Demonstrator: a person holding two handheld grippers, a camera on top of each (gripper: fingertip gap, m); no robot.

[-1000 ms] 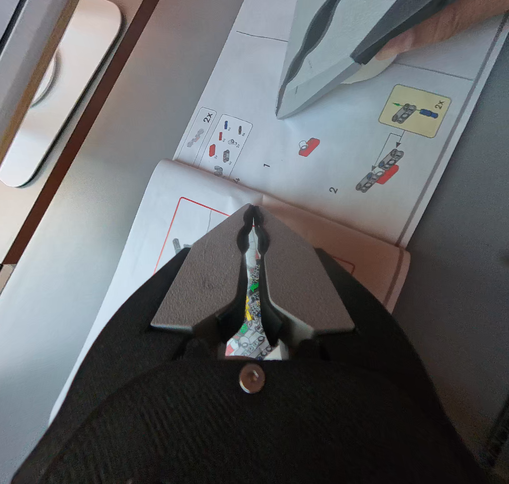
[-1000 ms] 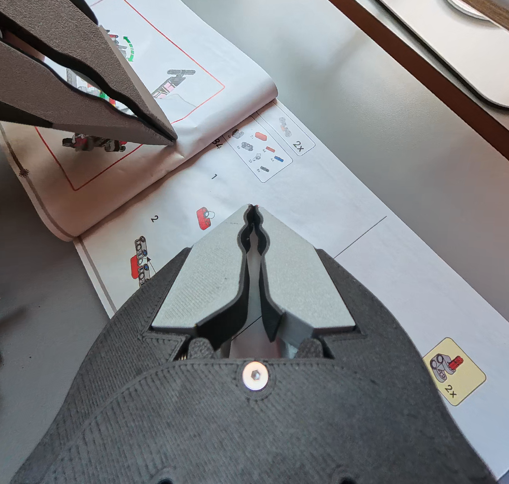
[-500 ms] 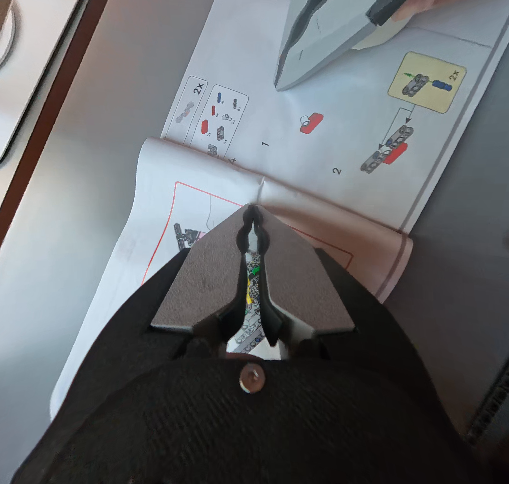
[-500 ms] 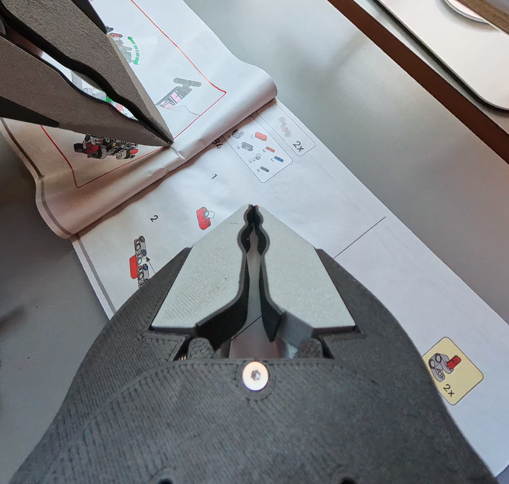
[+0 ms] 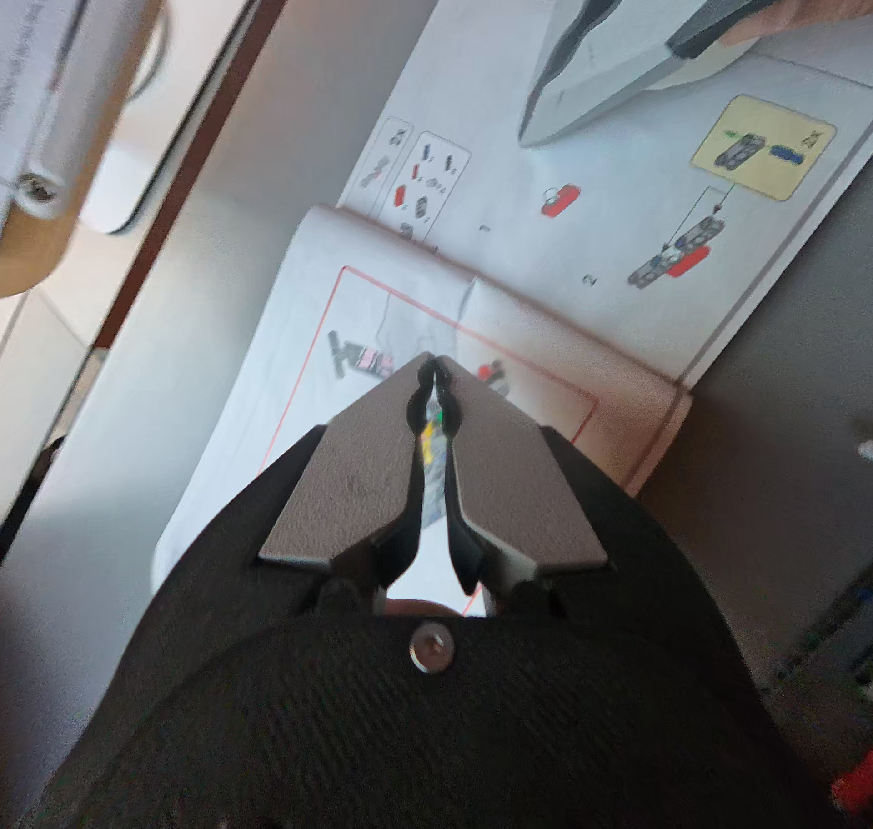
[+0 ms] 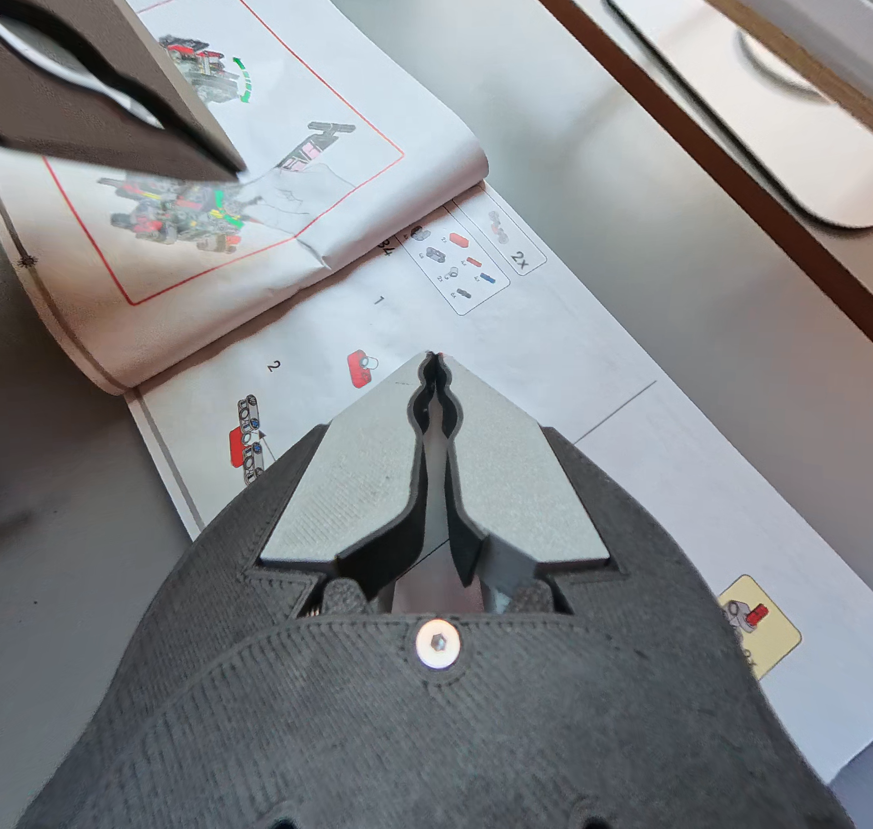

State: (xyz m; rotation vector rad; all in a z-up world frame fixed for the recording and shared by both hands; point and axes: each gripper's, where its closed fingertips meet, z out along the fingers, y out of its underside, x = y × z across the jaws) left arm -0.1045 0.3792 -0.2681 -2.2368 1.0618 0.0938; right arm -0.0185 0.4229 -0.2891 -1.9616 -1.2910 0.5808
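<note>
An open instruction booklet (image 6: pixel 519 357) lies on a grey table (image 6: pixel 590 169). Its left page (image 6: pixel 330 121), with a red-framed drawing, is folded over and has a crease (image 6: pixel 321 258) near the spine. My left gripper (image 5: pixel 432 357) is shut, with nothing seen between its pads. Its tip is at the folded page's drawing, short of the crease; it also shows in the right wrist view (image 6: pixel 238 171). My right gripper (image 6: pixel 434 355) is shut, and its tip is down on the flat right page beside a red part drawing (image 6: pixel 361 369). It also shows in the left wrist view (image 5: pixel 524 140).
A silver monitor-stand base (image 6: pixel 756 112) sits beyond a dark brown strip (image 6: pixel 661 112) along the table's far side. A hand (image 5: pixel 803 8) holds the right gripper. A small red object (image 5: pixel 850 797) lies at the near right, blurred. Across from one pair of fingers to the other is roughly 10 cm. The crease (image 6: pixel 321 258) is about 4 cm from my left fingertips. It is also in sight in the left wrist view (image 5: pixel 469 286).
My left gripper has drawn back from the page's crease toward the page's middle, still shut. The folded page now shows more of its drawing. The right gripper has stayed in place.
</note>
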